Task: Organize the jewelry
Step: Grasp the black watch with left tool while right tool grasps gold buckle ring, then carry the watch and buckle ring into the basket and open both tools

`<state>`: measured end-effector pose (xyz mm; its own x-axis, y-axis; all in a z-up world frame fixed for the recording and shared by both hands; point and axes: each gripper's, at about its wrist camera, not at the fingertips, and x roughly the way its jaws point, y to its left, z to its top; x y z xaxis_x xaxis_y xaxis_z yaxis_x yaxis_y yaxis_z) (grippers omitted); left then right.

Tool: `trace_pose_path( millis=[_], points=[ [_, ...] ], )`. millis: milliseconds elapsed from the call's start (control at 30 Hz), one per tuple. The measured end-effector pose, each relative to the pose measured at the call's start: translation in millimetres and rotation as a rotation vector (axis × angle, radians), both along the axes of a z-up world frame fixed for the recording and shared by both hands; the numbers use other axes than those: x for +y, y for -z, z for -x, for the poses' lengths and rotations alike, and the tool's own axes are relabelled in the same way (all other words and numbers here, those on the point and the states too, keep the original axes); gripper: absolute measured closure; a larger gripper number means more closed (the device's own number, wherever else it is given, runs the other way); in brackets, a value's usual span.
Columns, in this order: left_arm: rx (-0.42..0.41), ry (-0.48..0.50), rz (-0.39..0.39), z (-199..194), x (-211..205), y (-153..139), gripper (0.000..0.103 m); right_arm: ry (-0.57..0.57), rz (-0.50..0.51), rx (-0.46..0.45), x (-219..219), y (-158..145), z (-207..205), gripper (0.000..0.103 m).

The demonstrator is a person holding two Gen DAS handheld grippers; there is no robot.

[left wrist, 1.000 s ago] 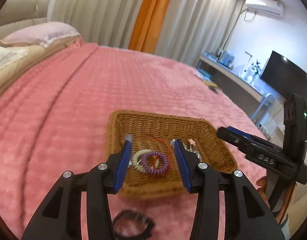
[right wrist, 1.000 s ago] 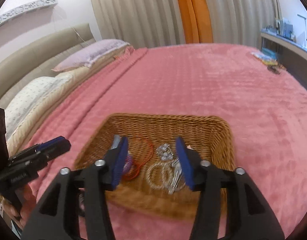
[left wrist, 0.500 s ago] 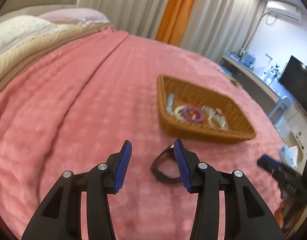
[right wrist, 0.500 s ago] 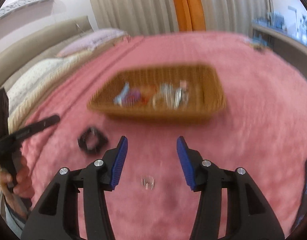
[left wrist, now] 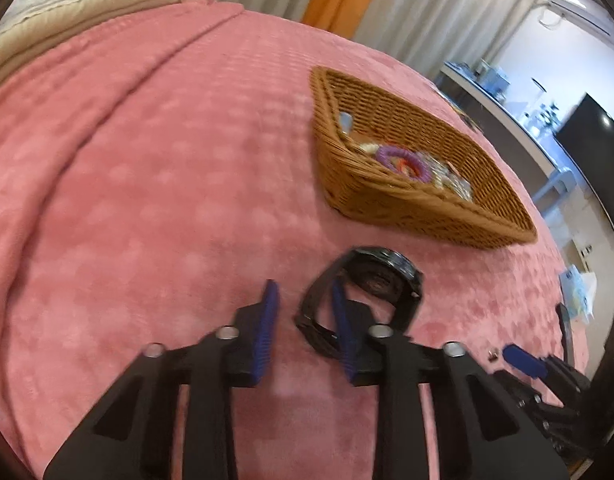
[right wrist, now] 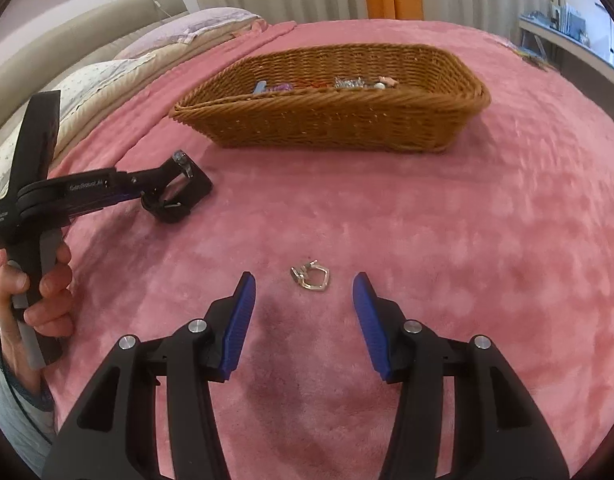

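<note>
Covering bed [right wrist: 487, 208]: pink blanket [left wrist: 155, 168]

- On my left gripper [right wrist: 175, 196], at the left of the right wrist view, pale lettering runs along the black arm; I read it as "GenRobot.AI", though it is soft.
- Lower on that same tool, by my hand [right wrist: 35, 292], there are a few small pale lines that I cannot read.
- I can read nothing in the left wrist view.
</note>
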<state>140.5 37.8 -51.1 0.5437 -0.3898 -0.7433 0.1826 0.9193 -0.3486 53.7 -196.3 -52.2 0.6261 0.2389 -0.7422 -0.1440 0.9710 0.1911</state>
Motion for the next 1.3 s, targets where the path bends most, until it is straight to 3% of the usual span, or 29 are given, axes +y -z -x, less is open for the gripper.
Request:
trace_pose_path(
  millis=[267, 567, 667, 767, 833, 1100, 1300],
  points=[
    [0.01, 0.068, 0.028, 23, -9, -5, 0.084, -0.011, -0.014, -0.008, -3, 0, 2, 0.056],
    [0.015, 0.038, -0.088, 4, -29, 4, 0.08, -0.012, 0.048, 0.006, 8, 2, -2, 0.055],
    [-0.008, 0.045, -0.12, 6, -34, 3, 0.081, 0.004, 0.072, 0.014, 11, 2, -10, 0.067],
    [-0.025, 0.034, -0.157, 7, -38, 5, 0.094, -0.004, 0.101, 0.002, 15, 3, -9, 0.073],
    [-0.037, 0.034, -0.158, 8, -38, 4, 0.095, -0.017, 0.115, -0.005, 19, 3, -9, 0.085],
    [-0.085, 0.035, -0.167, 25, -40, -2, 0.096, -0.077, 0.13, -0.092, 27, -5, 9, 0.085],
    [-0.109, 0.036, -0.105, 41, -34, -10, 0.096, -0.071, 0.126, -0.12, 26, -15, 15, 0.085]
  ],
)
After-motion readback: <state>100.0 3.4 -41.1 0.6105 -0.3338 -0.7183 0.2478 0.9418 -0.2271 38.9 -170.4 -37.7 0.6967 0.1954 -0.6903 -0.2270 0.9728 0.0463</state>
